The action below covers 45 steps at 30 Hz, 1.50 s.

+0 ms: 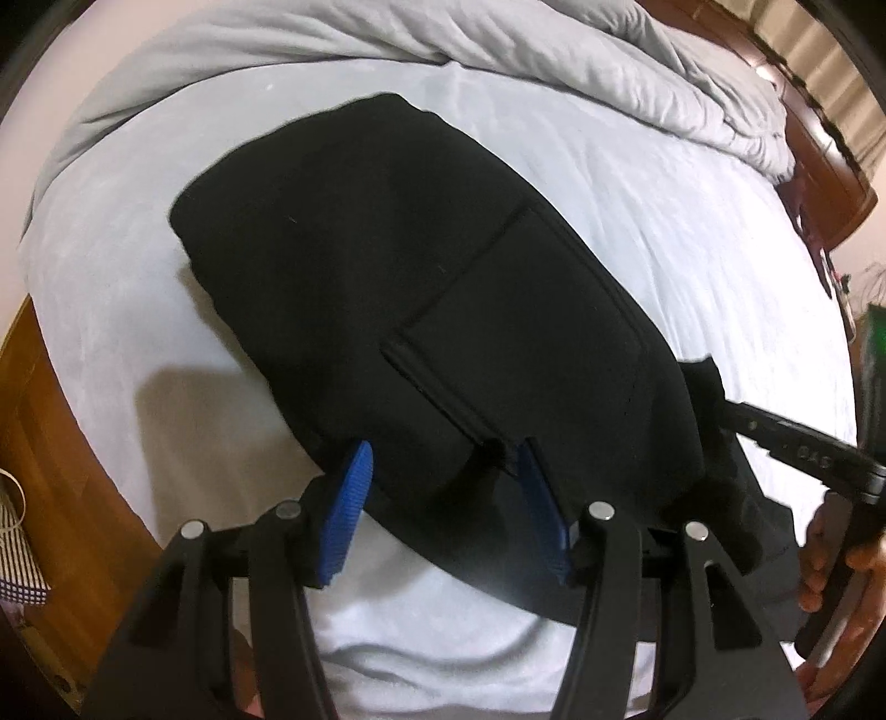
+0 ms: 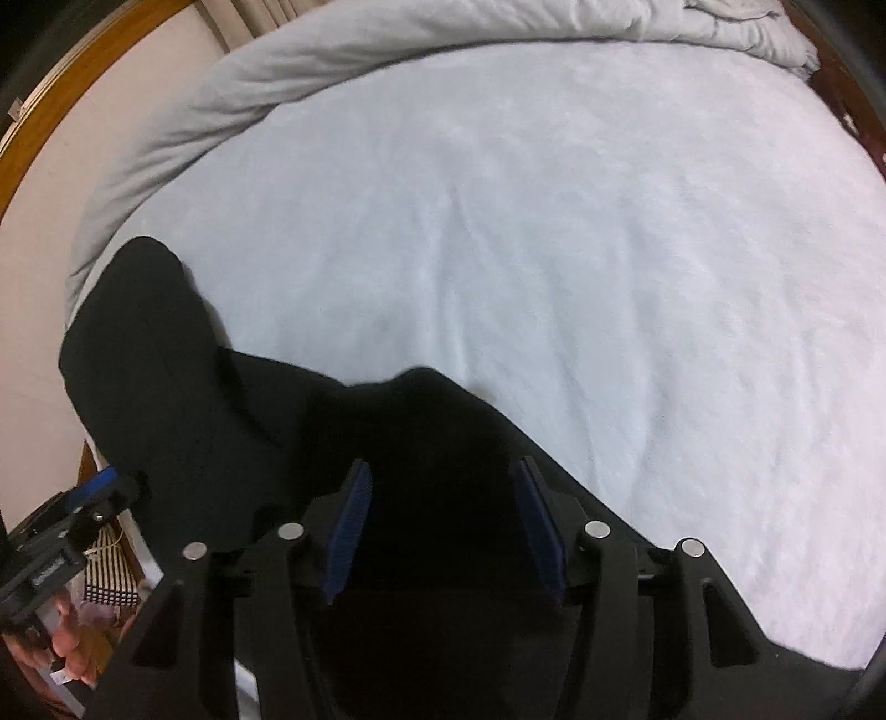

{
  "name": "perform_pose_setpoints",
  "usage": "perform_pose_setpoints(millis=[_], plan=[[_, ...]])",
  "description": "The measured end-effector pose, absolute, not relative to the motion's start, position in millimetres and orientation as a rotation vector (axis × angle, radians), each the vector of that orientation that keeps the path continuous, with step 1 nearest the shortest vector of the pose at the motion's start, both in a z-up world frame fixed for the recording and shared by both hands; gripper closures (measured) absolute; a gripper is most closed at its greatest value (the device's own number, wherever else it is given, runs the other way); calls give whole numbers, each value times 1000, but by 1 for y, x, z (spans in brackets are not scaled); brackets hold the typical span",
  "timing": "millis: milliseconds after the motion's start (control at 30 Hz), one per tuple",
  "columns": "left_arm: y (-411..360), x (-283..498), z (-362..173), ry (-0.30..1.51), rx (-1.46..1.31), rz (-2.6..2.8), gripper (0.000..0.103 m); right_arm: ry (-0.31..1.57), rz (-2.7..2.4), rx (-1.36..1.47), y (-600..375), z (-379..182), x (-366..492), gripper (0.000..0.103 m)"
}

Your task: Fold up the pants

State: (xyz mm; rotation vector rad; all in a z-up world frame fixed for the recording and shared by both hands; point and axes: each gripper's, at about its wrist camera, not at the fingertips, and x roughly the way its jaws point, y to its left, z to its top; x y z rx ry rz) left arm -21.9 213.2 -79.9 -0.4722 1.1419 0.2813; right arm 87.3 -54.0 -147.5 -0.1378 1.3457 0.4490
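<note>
Black pants (image 1: 415, 288) lie folded into a thick pad on the pale sheet (image 1: 692, 221), a back pocket facing up. My left gripper (image 1: 443, 462) points down at their near edge. Its blue pads stand apart with the waistband edge between them, not pinched. From the right, a black finger (image 1: 775, 435) of the right gripper reaches the pants' right corner, held by a hand (image 1: 825, 554). In the right wrist view the right gripper (image 2: 443, 479) hovers open over dark cloth (image 2: 232, 421). One blue pad (image 2: 99, 483) of the left gripper shows at the lower left.
A grey duvet (image 1: 387, 39) is bunched along the far side of the bed. Wooden bed frame (image 1: 61, 443) runs along the left, with a striped bag (image 1: 16, 554) below it. A wide stretch of bare sheet (image 2: 581, 249) lies to the right of the pants.
</note>
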Motion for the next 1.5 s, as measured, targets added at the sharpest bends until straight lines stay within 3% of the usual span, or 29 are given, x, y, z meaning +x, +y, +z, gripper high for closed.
perform_pose_setpoints(millis=[33,67,133,167,233,433,700,767,1100,1133,1167,1233,1300,1367,1500], plan=[[216,-22,-80,1137,-482,282,48,1354,465,-126,-51,-152,91,49],[218,-21,-81,1138,-487,282,48,1371,486,-110,-49,-157,94,61],[217,-18,-83,1147,-476,282,48,1396,520,-90,-46,-164,96,73],[216,-19,-83,1149,-466,281,47,1383,516,-105,-42,-165,99,85],[214,-19,-84,1152,-443,275,45,1355,520,-106,-41,-162,102,96],[211,-22,-89,1152,-416,292,44,1286,452,12,-53,-146,129,99],[216,-30,-84,1174,-422,307,41,1284,388,-41,-44,-180,138,96],[227,-37,-79,1162,-439,329,39,1256,403,-32,-51,-166,132,87],[268,-36,-67,1082,-460,434,37,1285,479,48,-117,-129,30,85],[269,-32,-72,1087,-468,437,40,1299,478,47,-115,-134,25,83],[270,-31,-74,1088,-478,432,50,1326,473,38,-114,-143,18,79],[268,-28,-81,1093,-504,405,66,1379,449,34,-117,-164,10,79],[263,-27,-80,1083,-487,404,72,1392,439,97,-125,-179,9,79],[259,-29,-74,1066,-465,407,87,1384,442,97,-127,-175,10,79],[263,-42,-61,1025,-481,392,94,1385,448,90,-132,-165,5,74]])
